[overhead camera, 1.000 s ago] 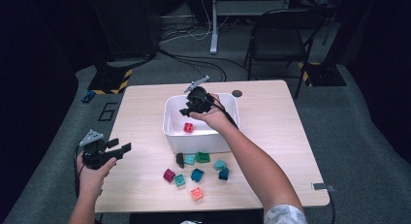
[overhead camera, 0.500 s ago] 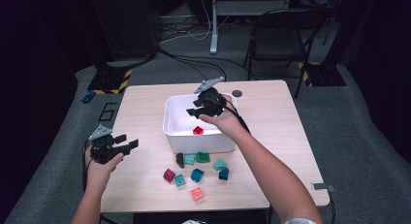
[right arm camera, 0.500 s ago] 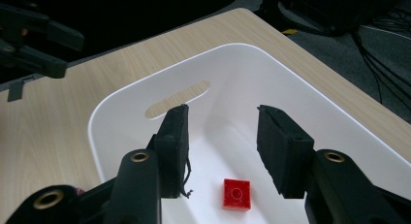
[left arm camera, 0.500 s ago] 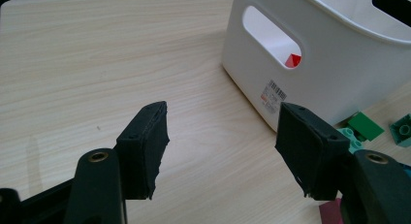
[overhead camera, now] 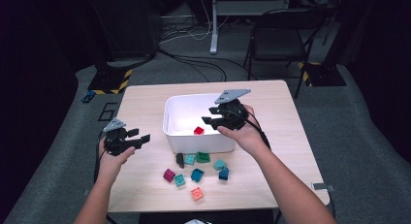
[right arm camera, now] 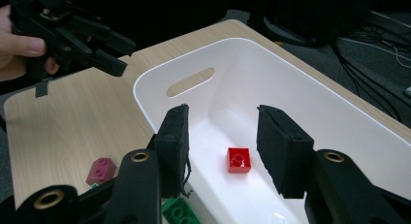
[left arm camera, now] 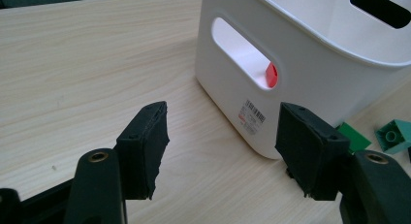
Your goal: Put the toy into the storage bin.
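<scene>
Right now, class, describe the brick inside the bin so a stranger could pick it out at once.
Find the white bin in the middle of the wooden table. On its floor lies a single red brick. It is the one brick inside; the loose bricks lie on the table in front of the bin.

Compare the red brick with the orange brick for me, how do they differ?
The red brick lies inside the white bin; the orange brick lies on the bare table, nearest the person of all the loose bricks. The red brick is alone in the bin, under the right gripper, whose open jaws hold nothing; the orange brick sits among other loose bricks. Both rest studs up and are small and squarish.
</scene>
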`<act>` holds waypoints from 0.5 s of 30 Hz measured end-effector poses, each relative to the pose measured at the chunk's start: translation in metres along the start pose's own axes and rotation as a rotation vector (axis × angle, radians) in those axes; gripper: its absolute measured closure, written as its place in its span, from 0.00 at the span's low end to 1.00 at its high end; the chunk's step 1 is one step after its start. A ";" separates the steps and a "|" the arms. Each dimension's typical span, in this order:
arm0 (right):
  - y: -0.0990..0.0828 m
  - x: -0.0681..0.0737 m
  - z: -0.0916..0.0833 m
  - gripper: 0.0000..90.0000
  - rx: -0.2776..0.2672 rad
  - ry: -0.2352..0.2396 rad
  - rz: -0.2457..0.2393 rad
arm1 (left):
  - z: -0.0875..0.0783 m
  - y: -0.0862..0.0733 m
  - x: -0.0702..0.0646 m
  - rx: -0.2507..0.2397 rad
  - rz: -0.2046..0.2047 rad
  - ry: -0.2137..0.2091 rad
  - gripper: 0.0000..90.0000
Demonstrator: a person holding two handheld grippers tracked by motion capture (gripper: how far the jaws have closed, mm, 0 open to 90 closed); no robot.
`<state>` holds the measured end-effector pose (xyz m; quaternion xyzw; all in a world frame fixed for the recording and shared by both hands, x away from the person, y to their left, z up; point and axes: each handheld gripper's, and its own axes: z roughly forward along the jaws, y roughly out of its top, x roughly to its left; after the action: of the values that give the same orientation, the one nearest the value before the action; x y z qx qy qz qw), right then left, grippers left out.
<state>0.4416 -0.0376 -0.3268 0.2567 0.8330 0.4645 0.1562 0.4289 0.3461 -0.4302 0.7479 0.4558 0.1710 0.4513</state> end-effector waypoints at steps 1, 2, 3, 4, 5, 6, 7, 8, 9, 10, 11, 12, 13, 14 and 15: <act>0.000 0.000 0.000 0.61 0.000 0.000 0.000 | 0.000 0.000 0.000 0.000 0.000 0.000 0.40; -0.004 0.005 -0.007 0.61 -0.006 -0.004 0.001 | 0.003 0.001 -0.001 0.007 0.007 -0.003 0.40; -0.007 0.007 -0.010 0.61 -0.010 -0.004 -0.002 | 0.003 0.001 -0.001 0.008 0.010 -0.008 0.40; -0.009 0.009 -0.013 0.61 -0.015 -0.004 0.000 | 0.004 0.001 -0.001 0.007 0.006 -0.007 0.40; -0.011 0.012 -0.016 0.61 -0.020 -0.001 -0.001 | 0.004 0.001 -0.001 0.007 0.006 -0.007 0.40; -0.011 0.012 -0.016 0.61 -0.020 -0.001 -0.001 | 0.005 0.002 0.000 0.007 0.007 -0.009 0.40; -0.016 0.017 -0.021 0.61 -0.027 0.002 -0.001 | 0.005 0.002 0.001 0.001 -0.001 -0.006 0.40; -0.019 0.020 -0.023 0.61 -0.032 0.004 -0.007 | 0.005 0.002 0.002 0.006 0.002 -0.009 0.40; -0.022 0.023 -0.025 0.61 -0.033 0.004 -0.008 | 0.005 0.002 0.002 0.006 0.002 -0.009 0.40; -0.025 0.025 -0.027 0.61 -0.035 0.006 -0.010 | 0.006 0.002 0.002 -0.006 -0.007 -0.007 0.40; -0.028 0.027 -0.028 0.61 -0.037 0.009 -0.007 | 0.006 0.002 0.002 -0.006 -0.007 -0.007 0.40; -0.028 0.027 -0.028 0.61 -0.037 0.009 -0.007 | 0.006 0.002 0.003 -0.006 -0.007 -0.006 0.40; -0.035 0.030 -0.030 0.61 -0.047 0.014 0.004 | 0.006 0.002 0.003 0.001 -0.006 -0.003 0.40; -0.035 0.030 -0.030 0.61 -0.047 0.014 0.004 | 0.006 0.002 0.003 0.001 -0.006 -0.003 0.40; -0.038 0.031 -0.031 0.61 -0.047 0.012 0.007 | 0.005 0.002 0.003 0.007 -0.005 -0.006 0.40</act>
<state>0.3903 -0.0577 -0.3438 0.2528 0.8220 0.4861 0.1555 0.4347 0.3456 -0.4322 0.7489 0.4567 0.1661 0.4506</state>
